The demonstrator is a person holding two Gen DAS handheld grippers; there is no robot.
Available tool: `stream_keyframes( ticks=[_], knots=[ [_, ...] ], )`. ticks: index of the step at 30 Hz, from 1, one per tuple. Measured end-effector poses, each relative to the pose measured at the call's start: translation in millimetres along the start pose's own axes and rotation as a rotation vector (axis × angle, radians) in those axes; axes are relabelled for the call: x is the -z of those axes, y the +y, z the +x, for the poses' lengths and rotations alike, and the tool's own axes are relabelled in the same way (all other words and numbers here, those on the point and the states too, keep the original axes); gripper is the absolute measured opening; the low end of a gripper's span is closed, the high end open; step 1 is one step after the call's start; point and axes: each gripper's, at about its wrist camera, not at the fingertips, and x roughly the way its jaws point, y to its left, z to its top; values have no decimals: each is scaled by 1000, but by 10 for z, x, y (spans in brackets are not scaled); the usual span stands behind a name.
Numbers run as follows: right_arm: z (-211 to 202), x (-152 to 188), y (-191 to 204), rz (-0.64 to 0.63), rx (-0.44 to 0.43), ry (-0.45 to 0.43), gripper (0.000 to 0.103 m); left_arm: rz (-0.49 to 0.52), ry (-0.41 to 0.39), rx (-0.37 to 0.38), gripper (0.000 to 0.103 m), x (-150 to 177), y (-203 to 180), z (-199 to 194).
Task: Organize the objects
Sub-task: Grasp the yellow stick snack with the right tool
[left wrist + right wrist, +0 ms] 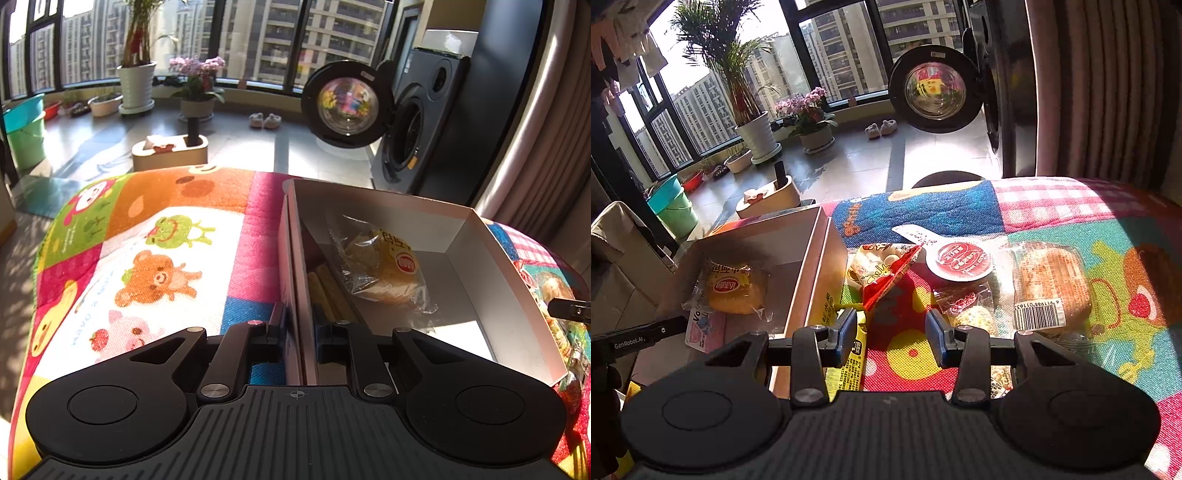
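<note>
Left claw (pixel 299 332) is clamped tight on the near side wall of the white box (pixel 517 291), one finger outside, one inside, pinning it steady on the cartoon-print mat (pixel 155 258). Inside the box lies a wrapped yellow cake (pixel 384 266) toward the far end, with some yellow sticks (pixel 325 291) tucked along the gripped wall. Right claw (pixel 891 332) hovers wide open and empty over the snack pile just beside the box's right wall: a red triangular packet (pixel 886 284) directly ahead of the fingers, a red-lidded round cup (pixel 958 260) beyond it, a small sprinkled treat in clear wrap (pixel 971 314) by the right finger, a big wrapped bun with a barcode (pixel 1049 284) further right, and a yellow packet (pixel 849 354) under the left finger. The risks from here: those wrappers overlap, so closing could snag two at once or just pinch slippery film and drop it. The box wall is thin card, and the left grip could buckle or tilt it if it pulls.
</note>
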Motion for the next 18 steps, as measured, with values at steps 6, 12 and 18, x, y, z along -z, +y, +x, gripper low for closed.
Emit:
stream_keyframes(
  ticks=[6,12,18],
  knots=[
    [543,-228,214,9,-31,75,28,-3,2,1,16,-9,-3,-5],
    [557,-114,141,-23,-60,145,24,-3,2,2,16,-4,0,-6],
    [207,229,33,-128,-81,189,25,-7,2,3,16,1,9,-1]
  ],
)
